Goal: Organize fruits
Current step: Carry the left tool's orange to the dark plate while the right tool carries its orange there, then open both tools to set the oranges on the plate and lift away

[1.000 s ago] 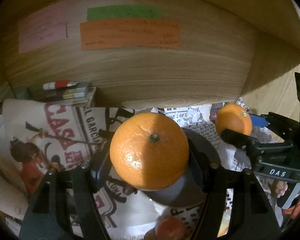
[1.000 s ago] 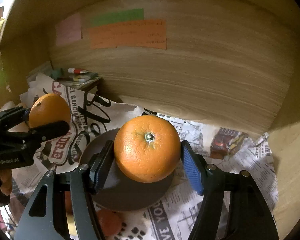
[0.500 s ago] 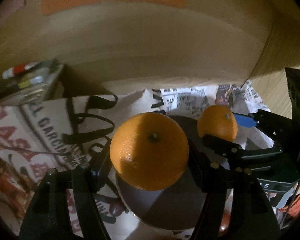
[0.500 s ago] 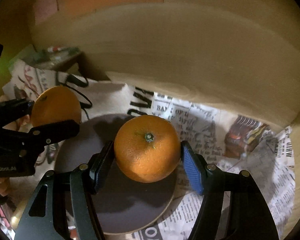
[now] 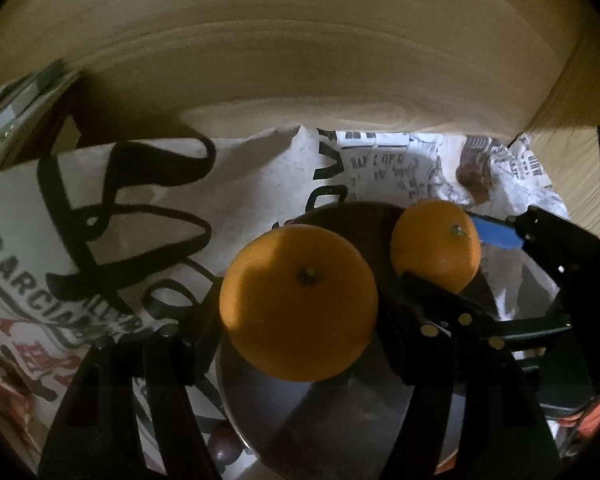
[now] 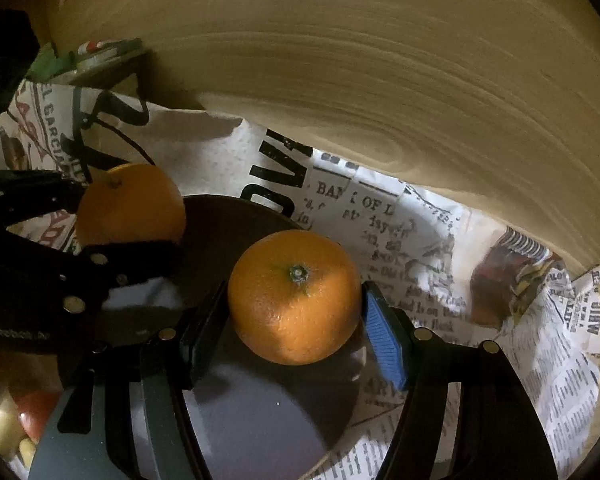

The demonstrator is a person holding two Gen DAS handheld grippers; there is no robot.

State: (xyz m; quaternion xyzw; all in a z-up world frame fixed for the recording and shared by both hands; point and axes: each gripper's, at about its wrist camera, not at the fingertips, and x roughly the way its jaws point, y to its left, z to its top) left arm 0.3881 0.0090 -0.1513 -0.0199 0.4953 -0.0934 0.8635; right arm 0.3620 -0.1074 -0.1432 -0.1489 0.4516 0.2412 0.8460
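Two oranges, one clamped in my left gripper (image 5: 300, 312), one (image 6: 294, 296) in my right gripper (image 6: 296, 324), hung over the dark plate (image 6: 260, 412), wooden wall (image 6: 380, 80) close ahead; both angled steeply down.

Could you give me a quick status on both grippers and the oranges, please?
Left hand-held gripper shut on left orange. Right hand-held gripper shut on right orange. Both above dark plate. Nothing blocking.

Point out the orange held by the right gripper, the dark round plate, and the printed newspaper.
Orange in right gripper (image 6: 294, 298): right wrist view, front skin.
Dark round plate (image 6: 260, 412): right wrist view, bare surface.
Printed newspaper (image 6: 432, 264): right wrist view, text area.
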